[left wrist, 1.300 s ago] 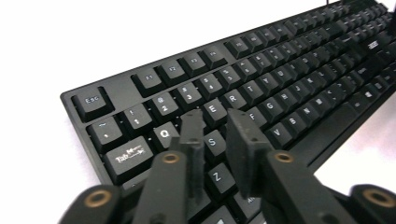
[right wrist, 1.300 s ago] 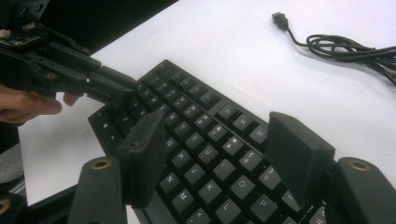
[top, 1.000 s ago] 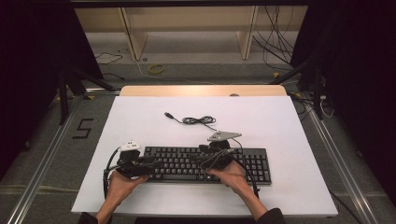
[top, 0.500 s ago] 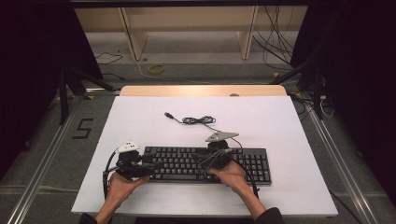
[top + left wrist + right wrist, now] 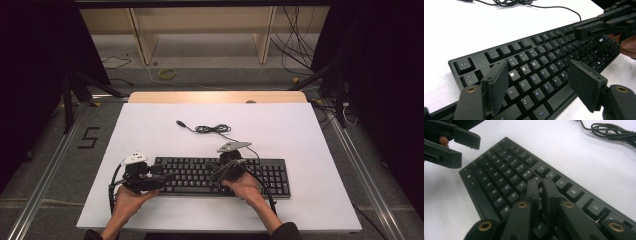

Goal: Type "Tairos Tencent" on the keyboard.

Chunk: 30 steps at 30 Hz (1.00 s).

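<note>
Flat black computer keyboard (image 5: 222,175): on white rectangular table (image 5: 300,130), near front edge. Coiled thin black cable (image 5: 212,129): behind it, toward table centre.

On my feed the keyboard (image 5: 544,72) looked like matt black plastic, its keycaps smooth with pale printed legends. The tabletop (image 5: 300,130) was a flat, matt white sheet, and a strip of pale wood (image 5: 215,97) showed along its far edge. The left gripper (image 5: 541,87) had dull black plastic jaws with a slightly grainy face and brass-coloured metal rivets, as did the right gripper (image 5: 540,185). The cable (image 5: 212,129) seemed thin, black and rubbery, faintly shiny.
</note>
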Available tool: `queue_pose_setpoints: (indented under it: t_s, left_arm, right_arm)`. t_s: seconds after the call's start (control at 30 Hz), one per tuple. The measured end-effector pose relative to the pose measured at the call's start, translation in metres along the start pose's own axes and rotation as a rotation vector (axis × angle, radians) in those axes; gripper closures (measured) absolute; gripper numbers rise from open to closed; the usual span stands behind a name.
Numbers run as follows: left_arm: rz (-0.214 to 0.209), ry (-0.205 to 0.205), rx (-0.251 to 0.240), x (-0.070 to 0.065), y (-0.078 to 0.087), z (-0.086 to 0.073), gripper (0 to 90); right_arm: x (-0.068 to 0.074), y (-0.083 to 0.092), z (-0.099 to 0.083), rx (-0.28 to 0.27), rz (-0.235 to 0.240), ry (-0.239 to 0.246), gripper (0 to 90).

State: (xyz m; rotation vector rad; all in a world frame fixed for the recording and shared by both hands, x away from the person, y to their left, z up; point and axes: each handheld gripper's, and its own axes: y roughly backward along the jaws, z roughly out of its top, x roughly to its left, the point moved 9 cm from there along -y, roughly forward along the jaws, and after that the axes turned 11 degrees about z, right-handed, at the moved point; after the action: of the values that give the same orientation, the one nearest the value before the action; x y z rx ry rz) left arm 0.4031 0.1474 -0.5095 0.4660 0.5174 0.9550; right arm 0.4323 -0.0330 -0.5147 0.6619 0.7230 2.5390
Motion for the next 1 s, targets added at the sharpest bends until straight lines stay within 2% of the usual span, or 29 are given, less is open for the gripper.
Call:
queue_pose_setpoints:
  t_s: [0.23, 1.0]
  left_arm:
    - [0.002, -0.003, -0.007, 0.001, 0.001, 0.001, 32.0]
    - [-0.001, -0.008, -0.008, 0.0, 0.001, 0.001, 31.4]
  right_arm:
    - [-0.002, -0.004, -0.002, 0.019, -0.008, 0.002, 90.0]
    - [-0.003, -0.021, -0.012, 0.091, -0.02, 0.007, 90.0]
